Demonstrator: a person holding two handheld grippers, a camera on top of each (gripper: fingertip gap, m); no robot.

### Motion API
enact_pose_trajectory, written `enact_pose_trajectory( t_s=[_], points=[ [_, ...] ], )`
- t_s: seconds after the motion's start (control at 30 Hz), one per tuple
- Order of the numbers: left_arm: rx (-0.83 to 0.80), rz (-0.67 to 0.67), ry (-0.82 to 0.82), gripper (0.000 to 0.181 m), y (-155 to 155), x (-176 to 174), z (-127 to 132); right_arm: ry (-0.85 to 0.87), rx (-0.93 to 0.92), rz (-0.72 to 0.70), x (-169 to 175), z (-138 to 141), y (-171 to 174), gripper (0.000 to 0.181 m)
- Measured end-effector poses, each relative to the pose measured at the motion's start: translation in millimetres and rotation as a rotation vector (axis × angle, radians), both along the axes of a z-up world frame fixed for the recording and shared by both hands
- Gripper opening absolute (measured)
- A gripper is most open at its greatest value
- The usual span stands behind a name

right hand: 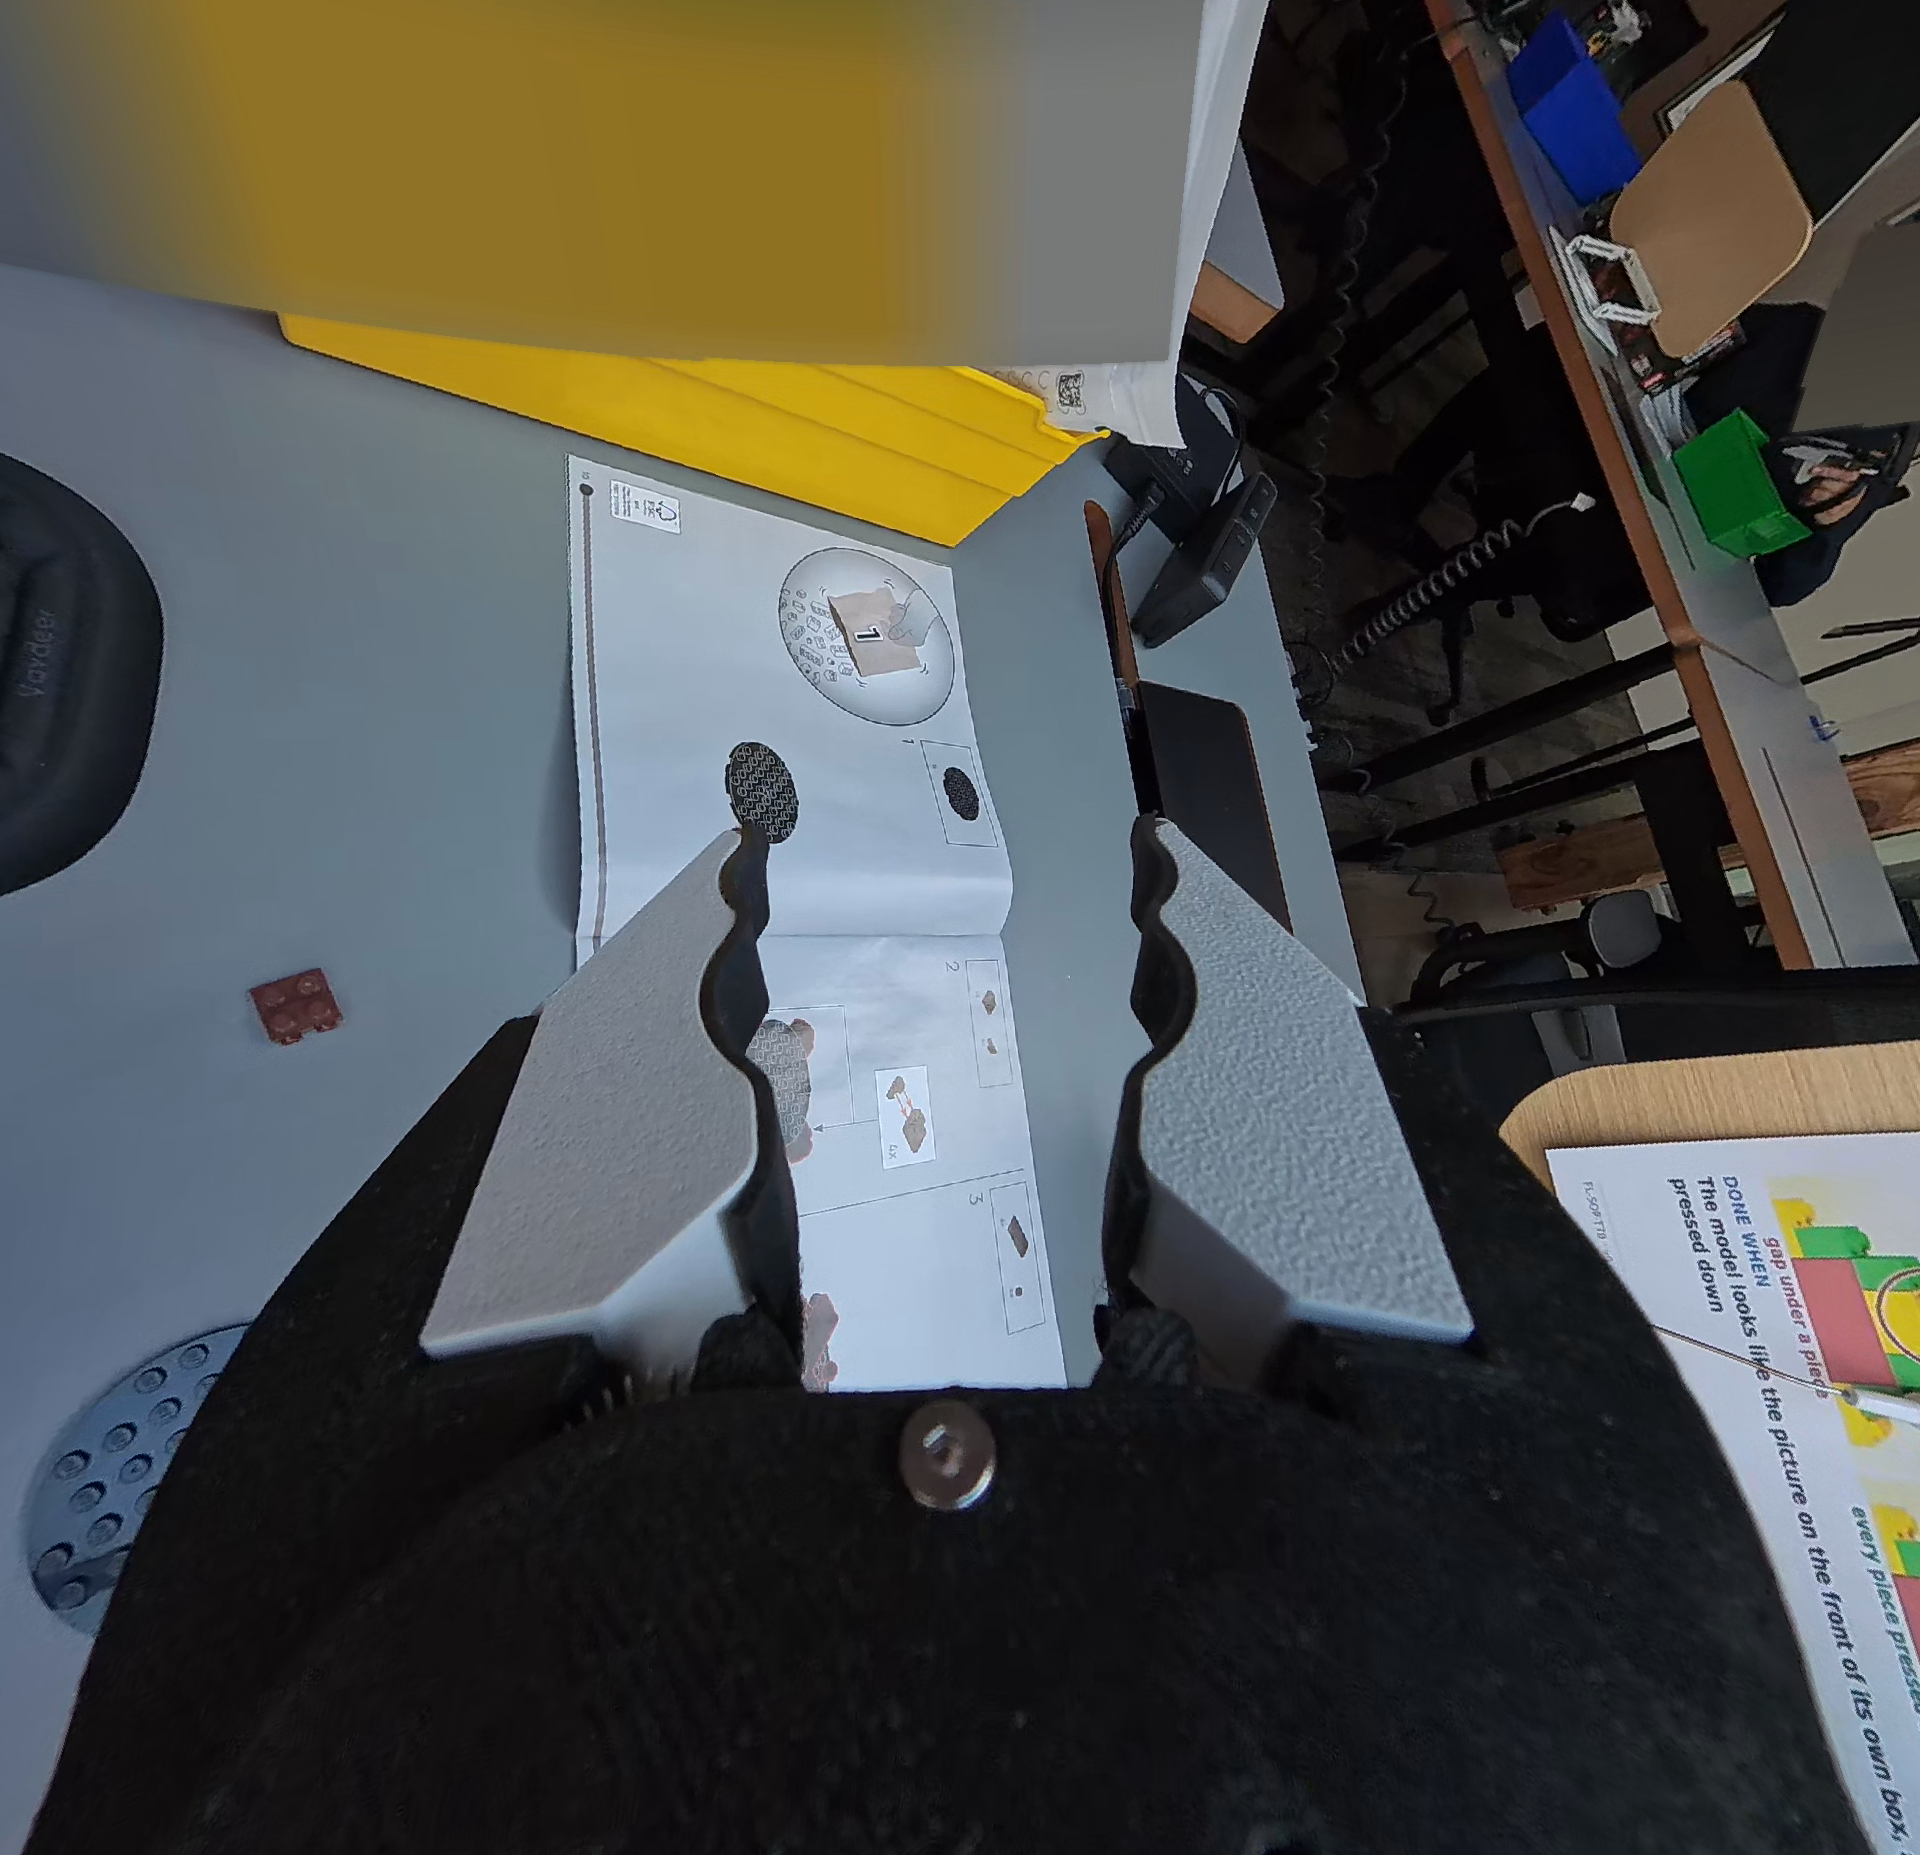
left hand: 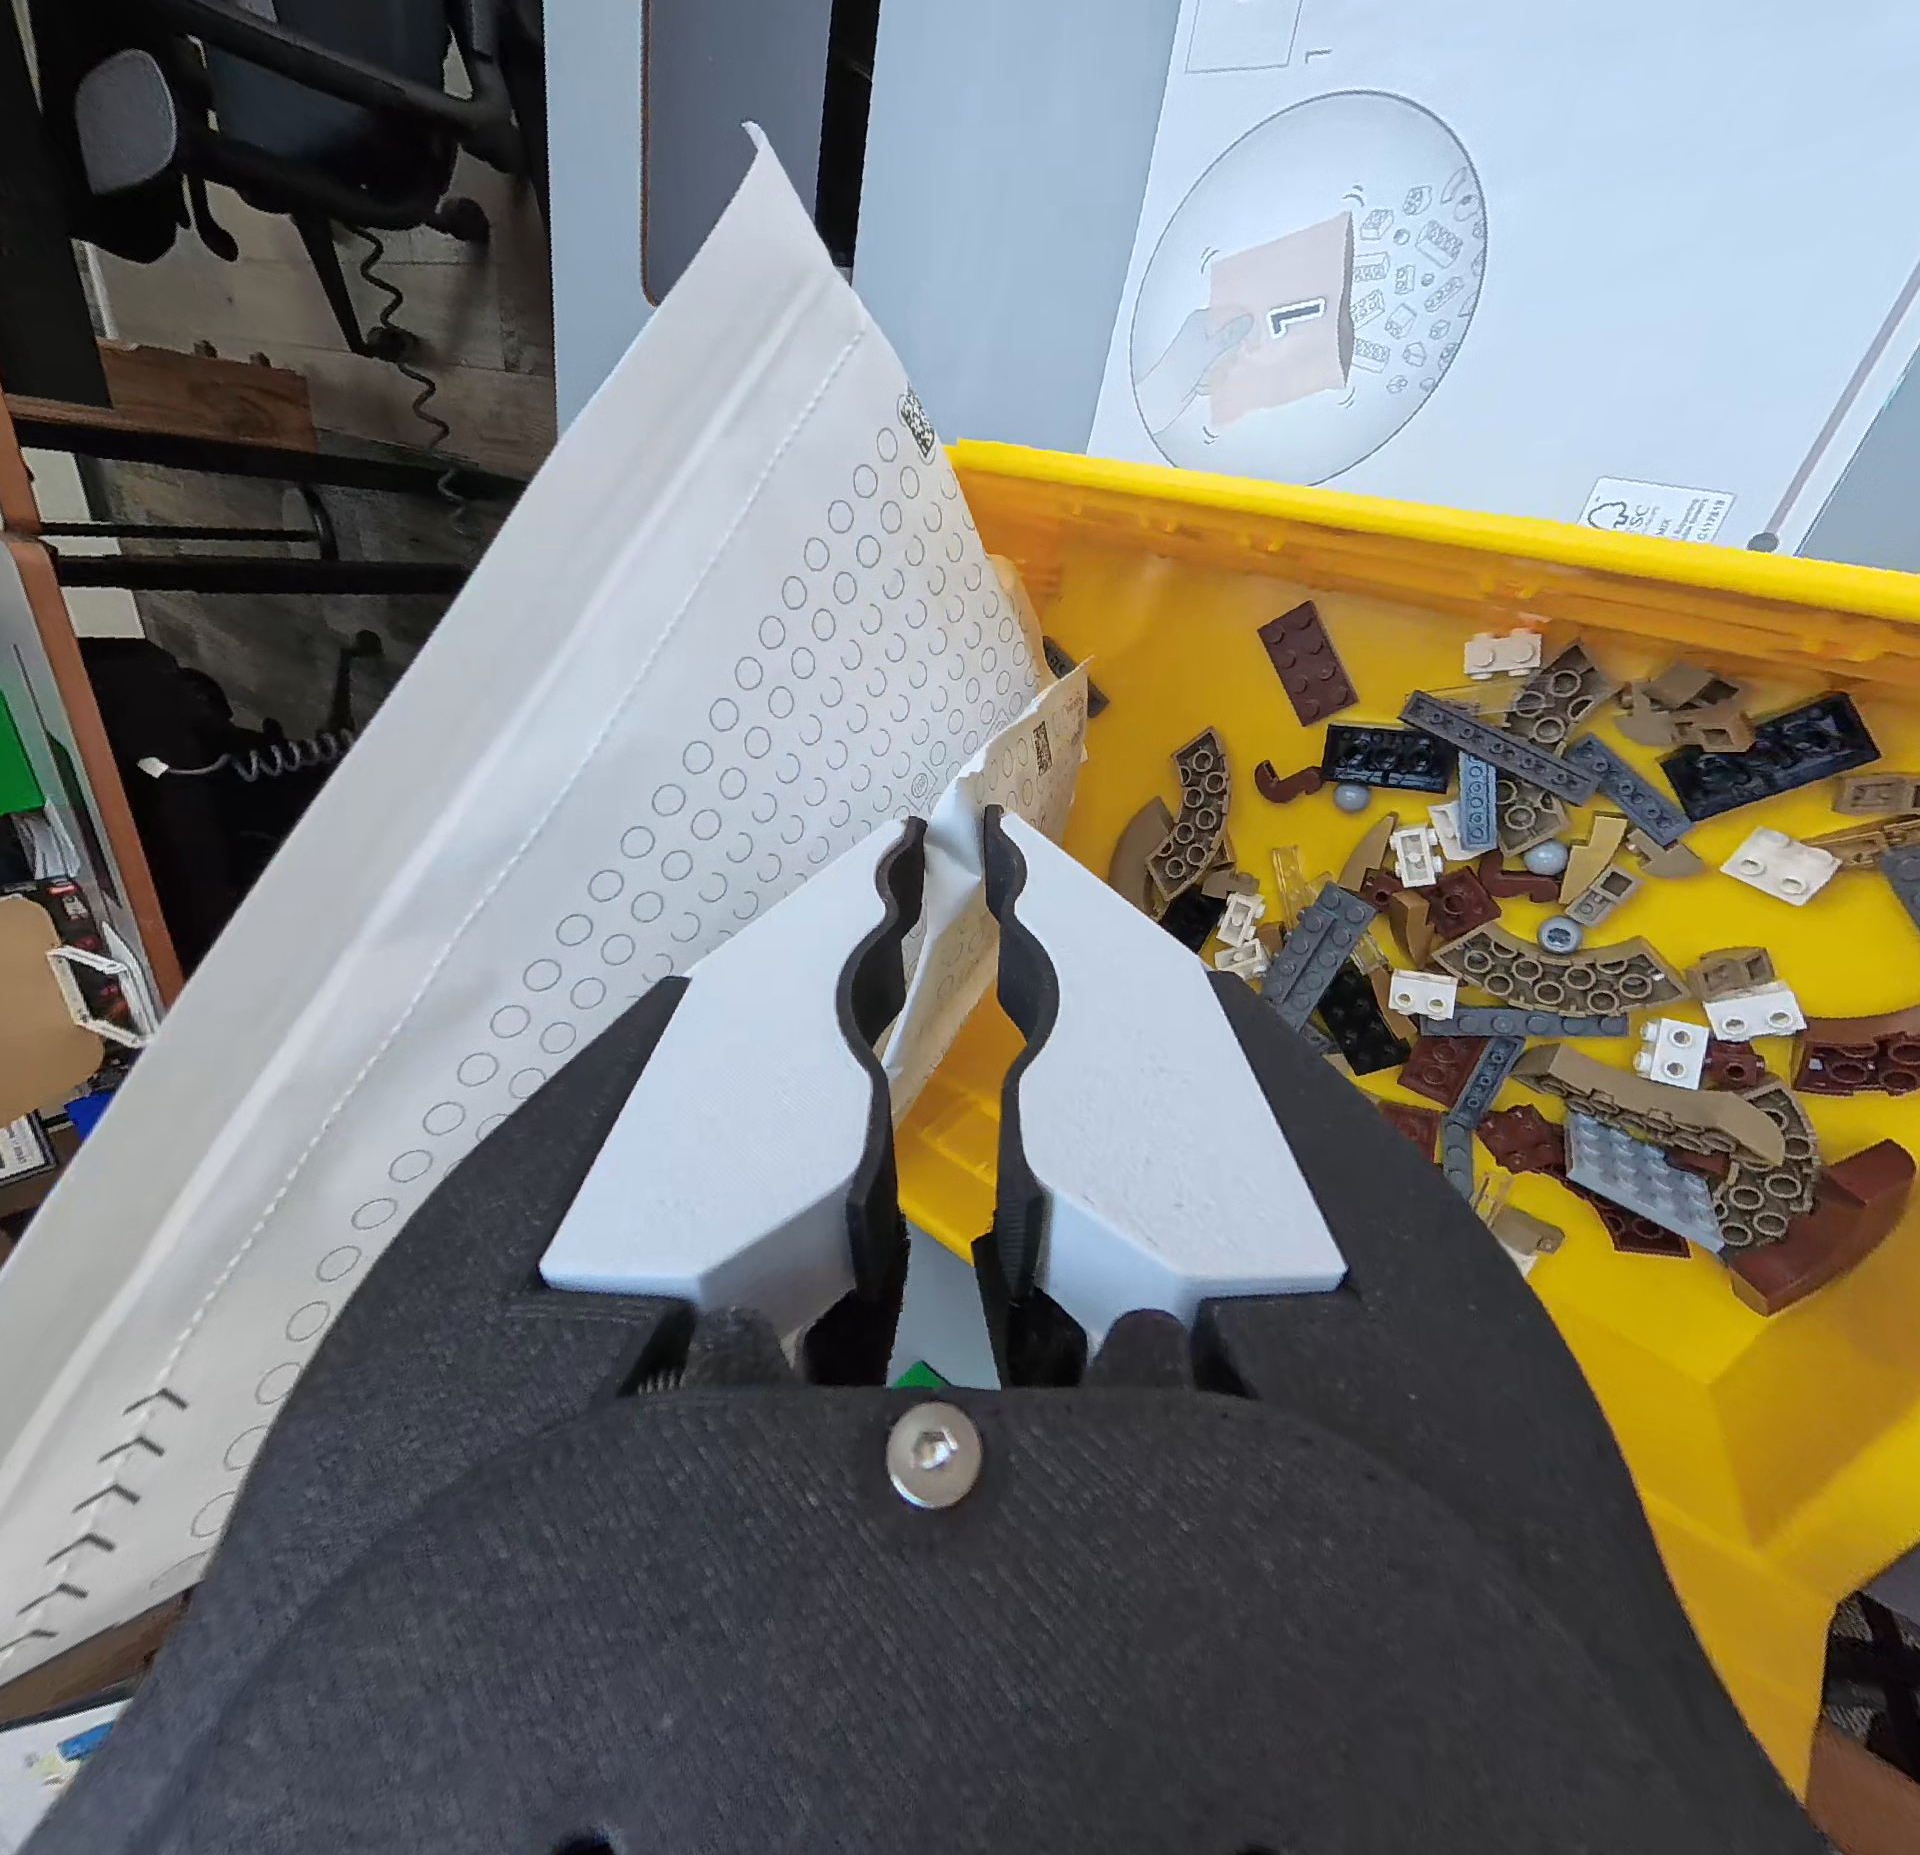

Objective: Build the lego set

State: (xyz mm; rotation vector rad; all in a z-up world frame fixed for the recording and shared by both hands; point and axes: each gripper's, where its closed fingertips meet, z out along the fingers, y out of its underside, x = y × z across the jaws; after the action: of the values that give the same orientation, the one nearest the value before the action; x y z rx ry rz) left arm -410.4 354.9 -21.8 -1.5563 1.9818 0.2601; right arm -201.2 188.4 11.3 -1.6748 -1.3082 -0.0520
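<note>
In the left wrist view my left gripper (left hand: 954,829) is shut on the torn edge of a white paper bag (left hand: 582,870) and holds it up over the left end of a yellow tray (left hand: 1403,527). Several loose lego pieces (left hand: 1507,953), brown, tan, grey, black and white, lie in the tray. In the right wrist view my right gripper (right hand: 945,839) is open and empty above the open instruction booklet (right hand: 831,870). A small brown plate (right hand: 297,1003) lies on the grey table at the left. A round grey studded plate (right hand: 114,1462) lies at the lower left.
The yellow tray (right hand: 779,413) stands beyond the booklet in the right wrist view. A black rounded object (right hand: 73,662) sits at the table's left. A printed sheet (right hand: 1766,1390) lies on a wooden board at the right. The table edge and chairs are to the right. My right fingertips sit around 30 centimeters from my left ones. My right gripper is the nearer one to the small brown plate (right hand: 297,1003): about 15 centimeters, against 35 centimeters.
</note>
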Motion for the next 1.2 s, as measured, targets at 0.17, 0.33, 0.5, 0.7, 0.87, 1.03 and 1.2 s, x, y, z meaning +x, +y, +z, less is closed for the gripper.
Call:
enact_pose_trajectory(
  t_s=[0.17, 0.33, 0.5, 0.7, 0.87, 1.03, 1.2],
  points=[
    [-0.043, -0.01, 0.044, 0.009, -2.5, 4.1, -18.8, -0.015, -0.007, 0.0, 0.6, -3.3, -0.3, 0.071],
    [-0.068, -0.003, 0.142, 0.009, 2.7, 3.8, -35.8, -0.007, 0.002, 0.008, -0.2, 1.0, -2.9, 0.071],
    [-0.15, -0.018, 0.149, 0.009, -2.0, 16.9, -43.0, -0.012, -0.007, 0.006, 0.3, -1.6, -2.2, 0.071],
    [-0.18, -0.031, 0.149, 0.019, -1.3, 24.0, -46.4, -0.021, -0.002, 0.013, -0.1, -0.9, -4.2, 0.071],
    [-0.097, -0.003, 0.061, 0.029, 4.6, 29.8, -30.5, -0.013, -0.003, 0.006, 2.5, 0.0, -2.6, 0.071],
    [0.052, 0.053, -0.022, 0.021, 11.6, 22.0, -11.6, -0.025, -0.004, 0.006, 2.3, -1.9, -2.4, 0.071],
    [0.069, 0.185, -0.18, 0.019, 14.4, 14.9, -1.9, -0.025, 0.003, 0.002, 4.2, 0.5, -2.6, 0.071]
  ],
)
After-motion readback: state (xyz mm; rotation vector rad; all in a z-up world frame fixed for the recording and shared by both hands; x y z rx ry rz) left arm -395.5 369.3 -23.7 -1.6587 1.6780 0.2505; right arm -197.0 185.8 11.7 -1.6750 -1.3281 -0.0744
